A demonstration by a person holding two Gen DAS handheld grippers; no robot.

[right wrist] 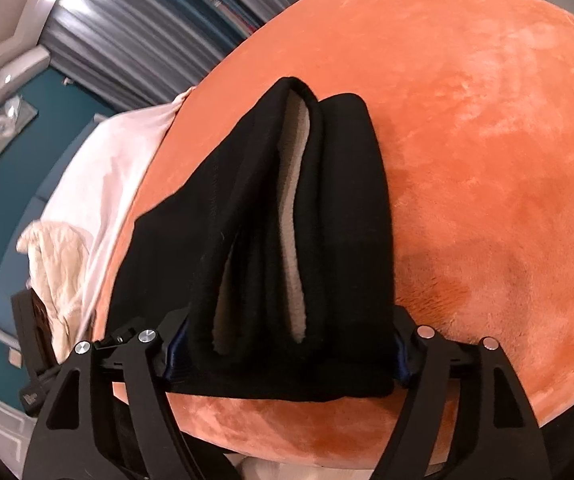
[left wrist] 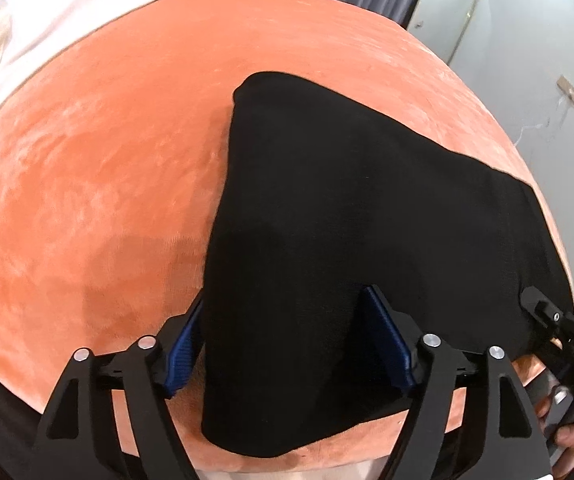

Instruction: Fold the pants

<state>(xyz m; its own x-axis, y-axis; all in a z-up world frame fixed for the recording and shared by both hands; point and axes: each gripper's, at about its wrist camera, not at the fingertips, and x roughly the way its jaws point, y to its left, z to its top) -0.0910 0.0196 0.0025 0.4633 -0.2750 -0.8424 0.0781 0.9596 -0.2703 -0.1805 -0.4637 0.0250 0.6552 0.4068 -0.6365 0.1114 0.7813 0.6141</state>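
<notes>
Both grippers are low at the near edge of the orange blanket [left wrist: 99, 184], each pointing forward across the bed.

Left gripper [left wrist: 287, 344]: fingers set wide apart, blue pads [left wrist: 387, 340] showing on both sides, and the black pants [left wrist: 347, 220] run straight down through the gap. The right-hand pad presses against the cloth, the left-hand pad sits at the cloth's left edge. The jaws straddle the fabric, but whether they actually pinch it, I cannot tell from here. The pants spread forward and to the right over the blanket as one broad, flat black sheet, its far corner pointing toward the far edge.

Right gripper [right wrist: 287, 360]: also spread wide, with a thick bundle of the pants filling the whole gap from one finger to the other. Both pads touch the bundle's sides, so it looks held, wide as the jaws are. Here the pants stand in folded layers, edge-on, with a pale grey lining [right wrist: 297, 216] showing in the slits between the black folds.

In the left wrist view the other gripper sits at the right edge, at the cloth's right corner, with a hand behind it.

A white sheet [right wrist: 107, 184] lies along the blanket's left edge, and grey curtains [right wrist: 139, 36] hang beyond the bed.
</notes>
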